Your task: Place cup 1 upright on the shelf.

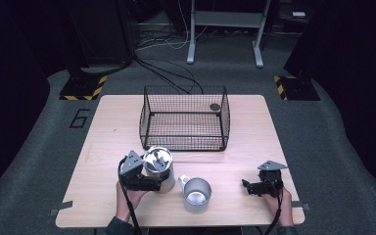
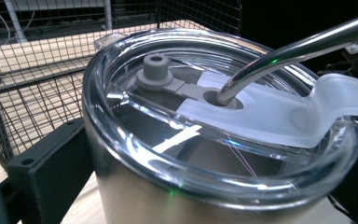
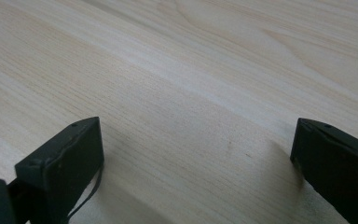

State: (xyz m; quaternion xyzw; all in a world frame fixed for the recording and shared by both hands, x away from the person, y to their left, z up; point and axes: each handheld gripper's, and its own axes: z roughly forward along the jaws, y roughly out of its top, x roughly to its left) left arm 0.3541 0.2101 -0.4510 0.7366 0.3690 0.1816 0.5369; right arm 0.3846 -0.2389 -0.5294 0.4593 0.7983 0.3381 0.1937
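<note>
A steel tumbler [image 1: 157, 164] with a clear lid and a bent metal straw stands at the table's front left. My left gripper [image 1: 156, 185] has its jaws on either side of the tumbler's wall. In the left gripper view the tumbler [image 2: 214, 116] sits between the two black jaws of the left gripper [image 2: 205, 158], pressed against them. A steel mug [image 1: 197, 195] with a handle stands just right of the tumbler, empty. My right gripper [image 1: 248, 187] rests low at the front right, open, and the right gripper view has the right gripper [image 3: 198, 149] wide apart over bare wood.
A black wire basket [image 1: 183, 142] stands at the middle back of the wooden table [image 1: 254, 127], with a small dark round object [image 1: 215, 106] in its far right corner. The basket's mesh [image 2: 37, 84] is close behind the tumbler.
</note>
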